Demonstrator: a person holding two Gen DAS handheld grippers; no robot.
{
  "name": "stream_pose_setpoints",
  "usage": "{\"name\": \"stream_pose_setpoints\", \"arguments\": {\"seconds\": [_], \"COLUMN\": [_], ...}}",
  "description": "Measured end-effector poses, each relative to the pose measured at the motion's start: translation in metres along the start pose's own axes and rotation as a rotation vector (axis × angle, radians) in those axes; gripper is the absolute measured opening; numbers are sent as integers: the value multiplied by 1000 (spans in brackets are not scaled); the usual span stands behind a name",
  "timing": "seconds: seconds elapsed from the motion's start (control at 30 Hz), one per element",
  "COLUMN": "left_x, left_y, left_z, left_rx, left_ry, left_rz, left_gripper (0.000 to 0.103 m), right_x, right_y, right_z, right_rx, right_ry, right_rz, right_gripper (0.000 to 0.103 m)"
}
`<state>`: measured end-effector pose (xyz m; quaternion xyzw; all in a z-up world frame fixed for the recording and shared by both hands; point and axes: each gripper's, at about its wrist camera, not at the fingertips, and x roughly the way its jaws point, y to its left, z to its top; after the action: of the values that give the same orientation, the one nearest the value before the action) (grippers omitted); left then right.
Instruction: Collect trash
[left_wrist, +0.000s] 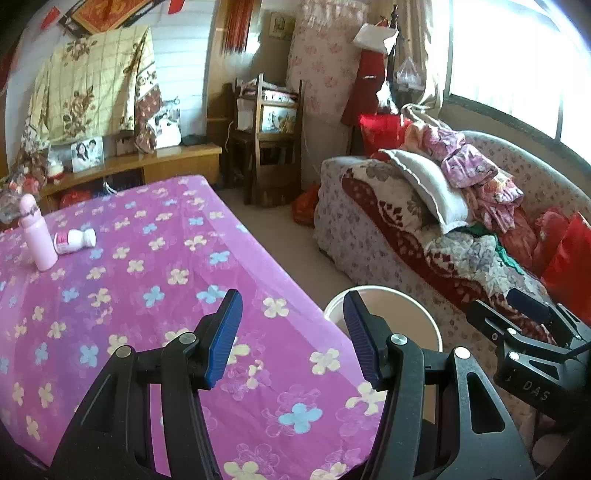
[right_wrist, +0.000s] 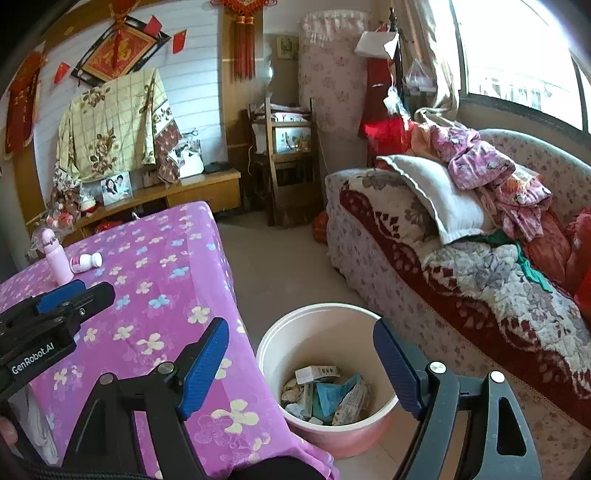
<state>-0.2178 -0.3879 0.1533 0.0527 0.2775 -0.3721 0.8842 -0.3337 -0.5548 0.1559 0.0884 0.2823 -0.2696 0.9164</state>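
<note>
A sofa (right_wrist: 461, 258) heaped with bedding is seen along the window side, well apart from a desk (right_wrist: 155, 295) draped in a purple flowered cloth. Between them on the floor a pale bucket (right_wrist: 280, 343) is stood, with the trash (right_wrist: 325, 395), boxes and wrappers, lying at its bottom. The right claw (right_wrist: 301, 365) is held apart and empty above the bucket; the left claw (left_wrist: 291, 339) is likewise parted and empty over the desk corner. Far across the desk, a pink bottle (left_wrist: 37, 236) is stood beside a toppled white bottle (left_wrist: 75, 240)
</note>
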Motion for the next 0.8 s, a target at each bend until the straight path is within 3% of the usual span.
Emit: {"name": "stream_pose_setpoints", "arguments": {"seconds": [0.23,0.8], "left_x": [-19,-24], "left_y": [-8,-10], "left_z": [2,1], "left_rx": [31,25], "left_ry": [-63,-62], "left_rz": [2,-4], "left_gripper": [56,56], "right_x": [-16,-23], "right_y": [2,7], "right_z": [1,4], "right_rx": [13,8], "right_ry": [-41,-59], "right_rz": [1,-10], "right_gripper": [78,79]}}
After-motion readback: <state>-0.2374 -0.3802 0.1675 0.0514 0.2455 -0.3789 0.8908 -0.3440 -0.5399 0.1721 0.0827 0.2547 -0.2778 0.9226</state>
